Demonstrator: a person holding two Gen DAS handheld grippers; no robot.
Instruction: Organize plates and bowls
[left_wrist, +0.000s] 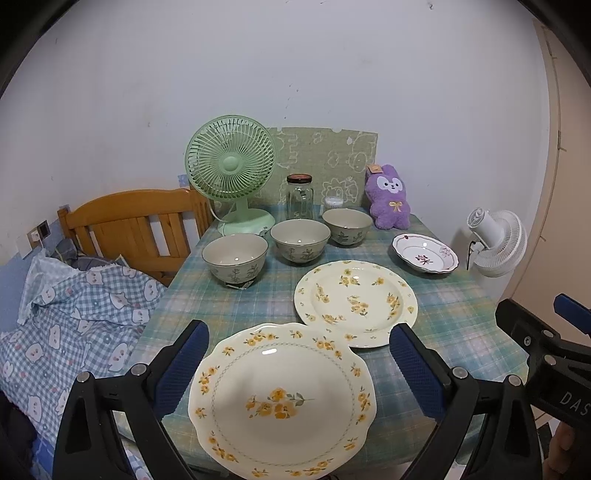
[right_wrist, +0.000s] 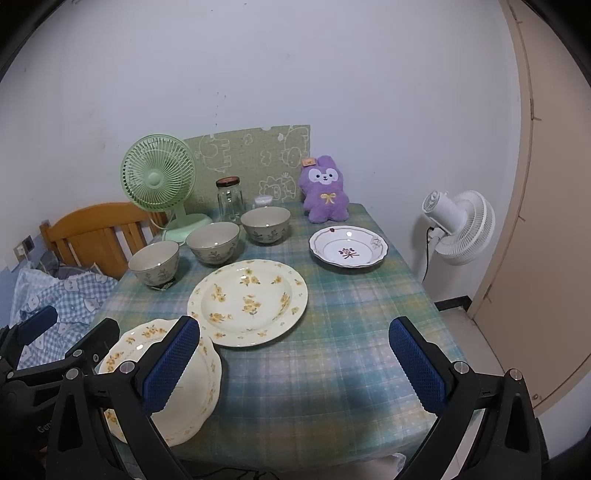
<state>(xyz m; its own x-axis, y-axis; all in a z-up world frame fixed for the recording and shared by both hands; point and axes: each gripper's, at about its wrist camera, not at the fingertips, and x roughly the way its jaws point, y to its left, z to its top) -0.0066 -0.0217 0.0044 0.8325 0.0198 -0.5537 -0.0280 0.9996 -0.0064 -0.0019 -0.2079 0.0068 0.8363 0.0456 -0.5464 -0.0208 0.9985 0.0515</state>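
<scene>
Left gripper (left_wrist: 299, 350): blue-padded jaws spread wide, empty, framing the cream scalloped plate with yellow flowers (left_wrist: 282, 402) at the table's near-left edge, likely lined up as first pick.
Right gripper (right_wrist: 293, 345): jaws apart, holding nothing, above bare plaid tablecloth (right_wrist: 332, 332) near the front edge, seemingly waiting.
Round cream floral plate (right_wrist: 248, 302): mid-table, just behind the scalloped one; a likely stacking base.
Small white dish with maroon motif (right_wrist: 348, 246): toward the right edge.
Three grey-green ceramic bowls (left_wrist: 300, 241): row toward the back-left, apart, unstacked.
Progress: sorting appears not yet begun.
</scene>
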